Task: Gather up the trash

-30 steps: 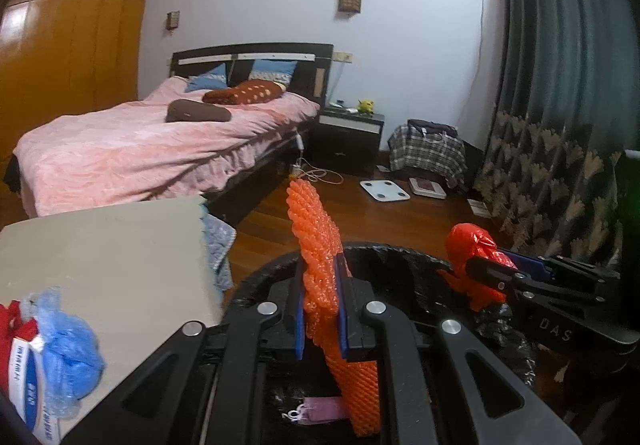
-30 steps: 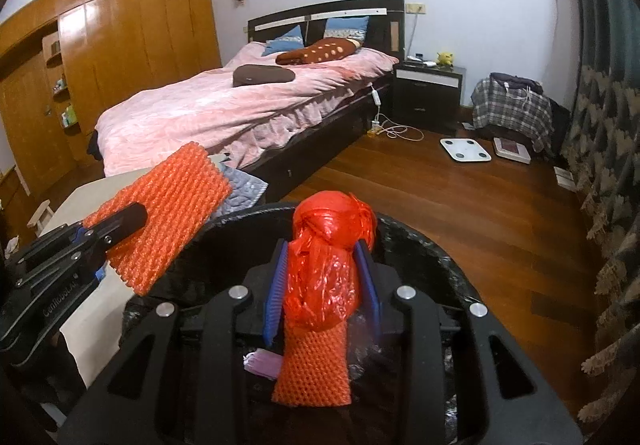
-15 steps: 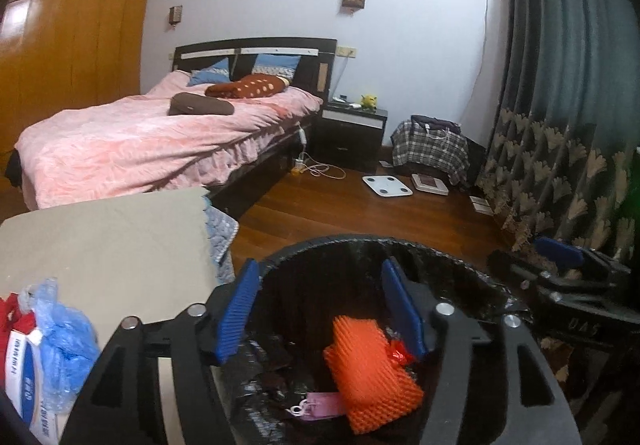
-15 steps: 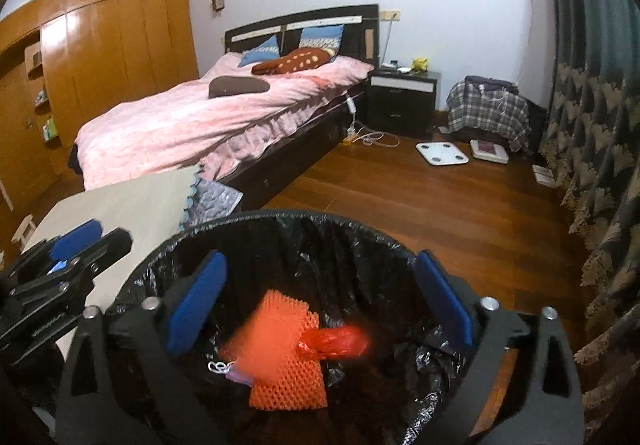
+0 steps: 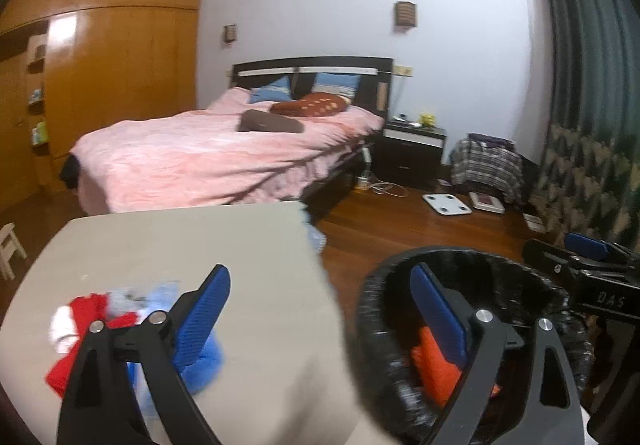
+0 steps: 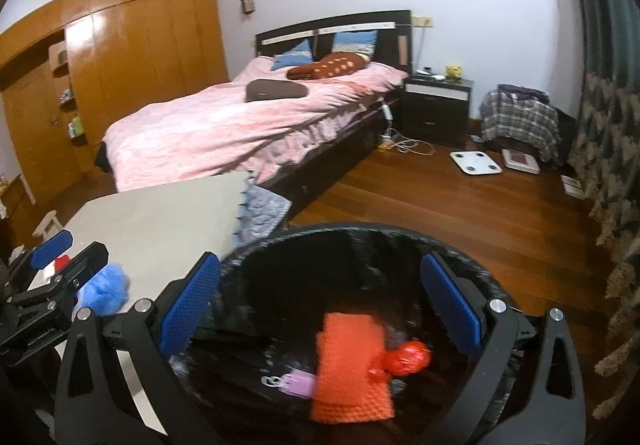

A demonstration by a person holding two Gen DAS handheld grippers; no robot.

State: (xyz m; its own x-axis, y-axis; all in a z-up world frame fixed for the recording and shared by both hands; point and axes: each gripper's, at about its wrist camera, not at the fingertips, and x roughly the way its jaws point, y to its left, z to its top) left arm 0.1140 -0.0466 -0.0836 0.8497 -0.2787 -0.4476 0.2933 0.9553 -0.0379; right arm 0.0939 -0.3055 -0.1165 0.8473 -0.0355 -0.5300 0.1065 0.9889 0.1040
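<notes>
Over the bin (image 6: 520, 269), right gripper (image 6: 320, 301) spread wide, empty. Left gripper (image 5: 320, 317) fingers opening, nothing between, over worktop (image 5: 180, 245) edge. Orange mesh foam (image 6: 352, 373) and red knotted bag (image 6: 408, 357) lie inside. Next: centre on crinkly blue plastic (image 5: 204, 361), pinch its bulk.

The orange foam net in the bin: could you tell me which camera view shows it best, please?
The right wrist view: it looks down into the bin, showing the whole orange foam net lying inside. The left wrist view shows only a strip behind a gripper finger.
</notes>
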